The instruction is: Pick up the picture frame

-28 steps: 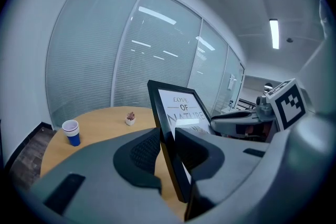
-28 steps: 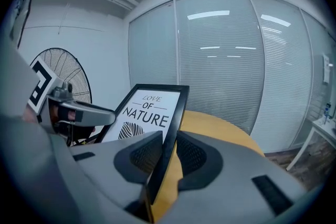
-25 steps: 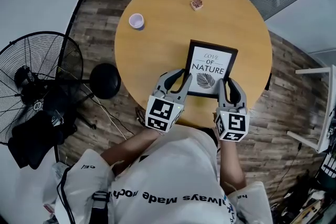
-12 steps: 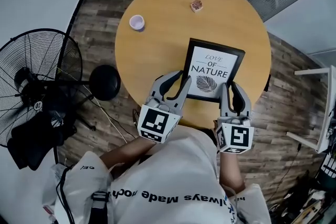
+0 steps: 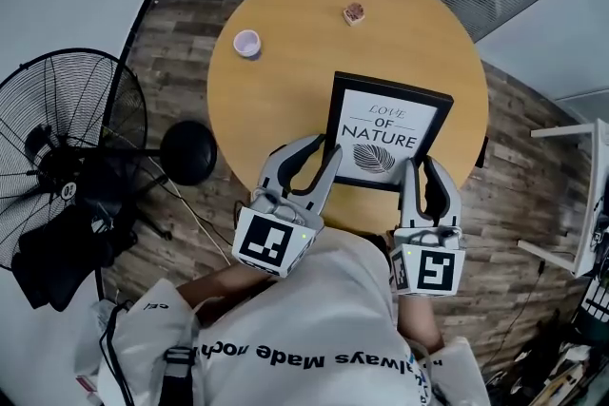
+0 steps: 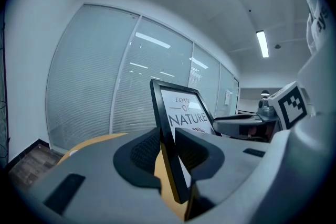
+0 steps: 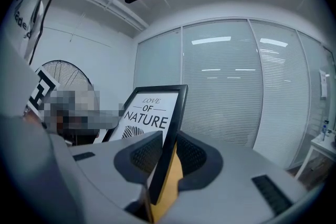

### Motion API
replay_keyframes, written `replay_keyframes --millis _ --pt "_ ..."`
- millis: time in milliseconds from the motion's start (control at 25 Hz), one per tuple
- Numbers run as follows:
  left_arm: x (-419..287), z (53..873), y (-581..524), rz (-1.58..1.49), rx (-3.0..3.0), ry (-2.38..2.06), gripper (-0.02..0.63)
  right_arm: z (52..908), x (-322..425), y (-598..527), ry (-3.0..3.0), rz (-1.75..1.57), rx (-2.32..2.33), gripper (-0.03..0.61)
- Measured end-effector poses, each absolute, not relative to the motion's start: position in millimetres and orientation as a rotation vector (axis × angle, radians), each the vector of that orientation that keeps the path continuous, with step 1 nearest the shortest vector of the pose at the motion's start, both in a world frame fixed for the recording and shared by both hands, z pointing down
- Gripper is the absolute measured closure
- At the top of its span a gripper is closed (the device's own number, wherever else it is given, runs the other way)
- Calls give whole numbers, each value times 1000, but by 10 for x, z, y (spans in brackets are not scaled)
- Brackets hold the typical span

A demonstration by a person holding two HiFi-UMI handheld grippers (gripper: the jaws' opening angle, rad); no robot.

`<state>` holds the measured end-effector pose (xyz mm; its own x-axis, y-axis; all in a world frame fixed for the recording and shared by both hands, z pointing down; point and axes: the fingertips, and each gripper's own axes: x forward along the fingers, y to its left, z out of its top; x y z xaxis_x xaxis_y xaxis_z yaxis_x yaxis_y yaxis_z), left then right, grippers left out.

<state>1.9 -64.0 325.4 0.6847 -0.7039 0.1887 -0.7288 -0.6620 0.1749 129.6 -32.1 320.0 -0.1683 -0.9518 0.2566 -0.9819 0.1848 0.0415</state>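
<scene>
- Frame (image 5: 387, 132): black border, white print reading "LOVE OF NATURE" with a leaf. It is held by its lower corners over the near side of the table (image 5: 285, 86).
- In both gripper views the frame stands steeply tilted, with its top edge up against the glass wall and its face toward the person.
- Cannot tell if the frame's bottom edge is clear of the tabletop.
- Left gripper (image 5: 326, 148): clamped on the frame's lower-left corner. In the left gripper view the border (image 6: 163, 113) runs between the two pads, and the gripper (image 6: 167, 140) is tight on it.
- Right gripper (image 5: 420, 168): clamped on the lower-right corner. In the right gripper view the frame edge (image 7: 173, 123) is pinched by the gripper (image 7: 166, 150), one pad on each side.
- Table: round, wooden top.
- Small white cup (image 5: 246, 42) on the far left of the table, well apart from the frame.
- Small brownish item (image 5: 354, 11) near the far edge, too small to tell what it is.
- Black fan (image 5: 67, 138) on the wood floor, left of the table.
</scene>
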Motion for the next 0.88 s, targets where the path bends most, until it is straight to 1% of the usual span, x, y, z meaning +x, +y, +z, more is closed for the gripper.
replay_keyframes --millis 360,880 --pt "-10 2975 -671 55 2688 -1170 509 3021 1257 -300 -2258 176 1881 480" --pt "-15 2936 -668 40 2685 -1170 509 2916 1258 -297 -2263 145 1892 483"
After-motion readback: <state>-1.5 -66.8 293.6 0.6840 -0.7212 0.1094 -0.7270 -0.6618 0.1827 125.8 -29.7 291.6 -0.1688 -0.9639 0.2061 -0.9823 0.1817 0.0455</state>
